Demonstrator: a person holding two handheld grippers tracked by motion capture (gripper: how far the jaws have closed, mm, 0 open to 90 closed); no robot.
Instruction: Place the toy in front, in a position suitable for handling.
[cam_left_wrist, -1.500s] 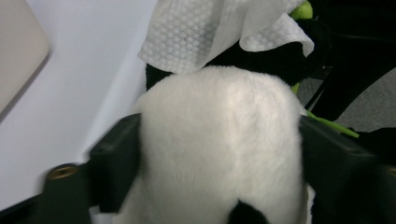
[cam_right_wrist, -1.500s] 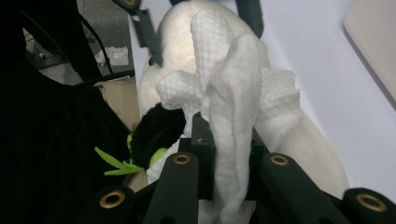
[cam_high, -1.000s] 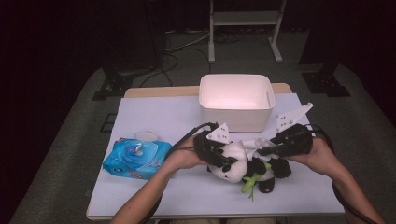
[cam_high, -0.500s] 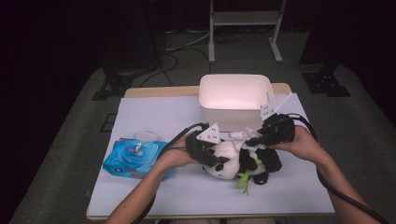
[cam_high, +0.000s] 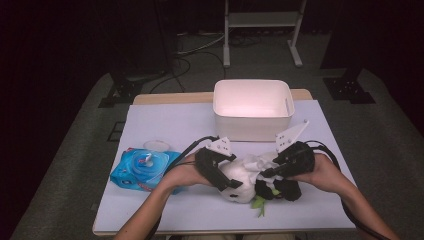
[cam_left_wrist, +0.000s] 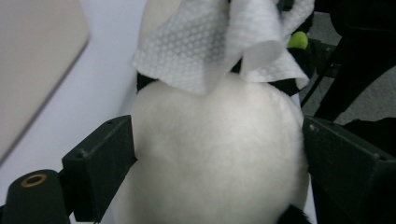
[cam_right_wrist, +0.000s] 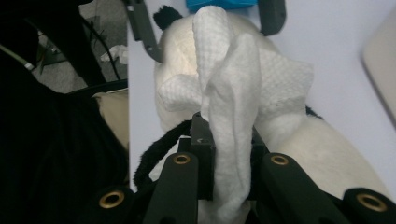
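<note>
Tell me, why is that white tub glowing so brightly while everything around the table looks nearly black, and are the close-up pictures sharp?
In the high view, light falls on the table alone, so the tub washes out pinkish-white and the floor behind goes dark. In the left gripper view, the plush panda is soft and hazy, the wipe crisper. In the right gripper view, the wipe's weave is sharp and the left side is in shadow.

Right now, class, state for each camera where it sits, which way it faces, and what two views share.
High view: above the table, looking forward and down; forearms, left hand-held gripper, right hand-held gripper.
Left gripper view: along its jaws, astride the plush panda.
Right gripper view: along its jaws, pinching the wipe.
Shared: panda and wipe.
</note>
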